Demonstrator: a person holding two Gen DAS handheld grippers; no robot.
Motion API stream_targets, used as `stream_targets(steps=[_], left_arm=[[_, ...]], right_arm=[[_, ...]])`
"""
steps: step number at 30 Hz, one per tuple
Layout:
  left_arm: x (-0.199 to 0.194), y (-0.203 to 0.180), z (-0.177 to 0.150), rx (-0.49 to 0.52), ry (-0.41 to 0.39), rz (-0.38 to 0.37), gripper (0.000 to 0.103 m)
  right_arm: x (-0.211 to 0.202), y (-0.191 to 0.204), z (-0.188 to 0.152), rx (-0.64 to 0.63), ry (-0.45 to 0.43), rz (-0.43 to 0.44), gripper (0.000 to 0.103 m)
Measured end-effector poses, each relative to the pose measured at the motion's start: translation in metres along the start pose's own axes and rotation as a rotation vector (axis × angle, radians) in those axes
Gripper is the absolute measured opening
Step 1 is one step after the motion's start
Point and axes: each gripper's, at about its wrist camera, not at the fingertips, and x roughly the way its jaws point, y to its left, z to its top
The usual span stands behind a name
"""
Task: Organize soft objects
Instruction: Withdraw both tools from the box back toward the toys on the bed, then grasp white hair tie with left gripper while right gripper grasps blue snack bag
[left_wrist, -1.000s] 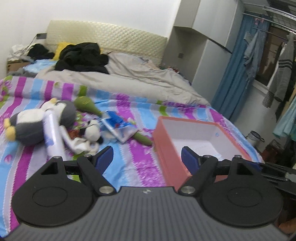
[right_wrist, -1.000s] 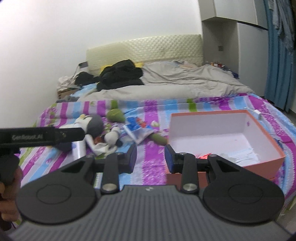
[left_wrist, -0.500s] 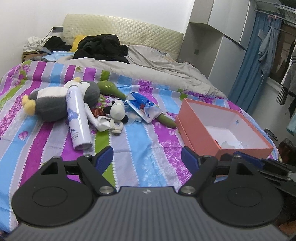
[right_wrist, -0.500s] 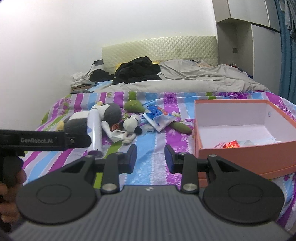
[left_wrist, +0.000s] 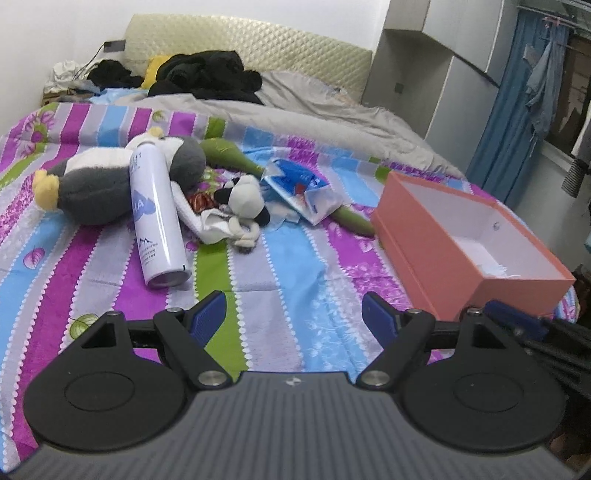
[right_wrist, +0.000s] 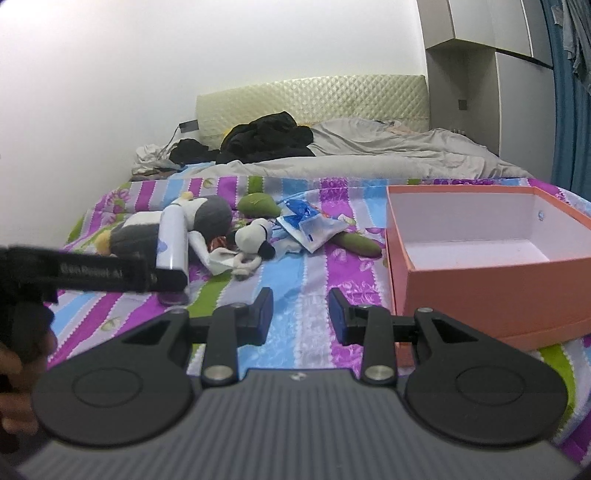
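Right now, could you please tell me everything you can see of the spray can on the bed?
The spray can is a tall white cylinder with a pale blue mark and small dark print, smooth and glossy like metal. It lies on its side on the striped sheet, its flat base towards the camera. Its far end rests against the grey and white penguin plush; white cloth lies along its right side. Neither tongs touch it.

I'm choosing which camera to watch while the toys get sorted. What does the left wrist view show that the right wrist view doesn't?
Only the left wrist view: the left gripper head-on, jaws wide and empty, and hanging clothes by the window.

Only the right wrist view: the right gripper, jaws narrower and empty, the box floor, and a hand holding the left gripper's body.

Both: grey penguin plush, spray can, small black-and-white plush, orange box, striped bedspread.
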Motion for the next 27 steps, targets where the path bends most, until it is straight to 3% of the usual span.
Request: stream_targets(steps=[13, 27], left_arm=[[0.050, 0.016, 0.017, -0.014, 0.034, 0.040, 0.083], [0.099, 0.026, 0.029, -0.058, 0.076, 0.008, 0.080]], right_arm=[[0.055, -0.006, 0.023, -0.004, 0.003, 0.010, 0.036], [0.104, -0.013, 0.050, 0.021, 0.027, 0.011, 0.036]])
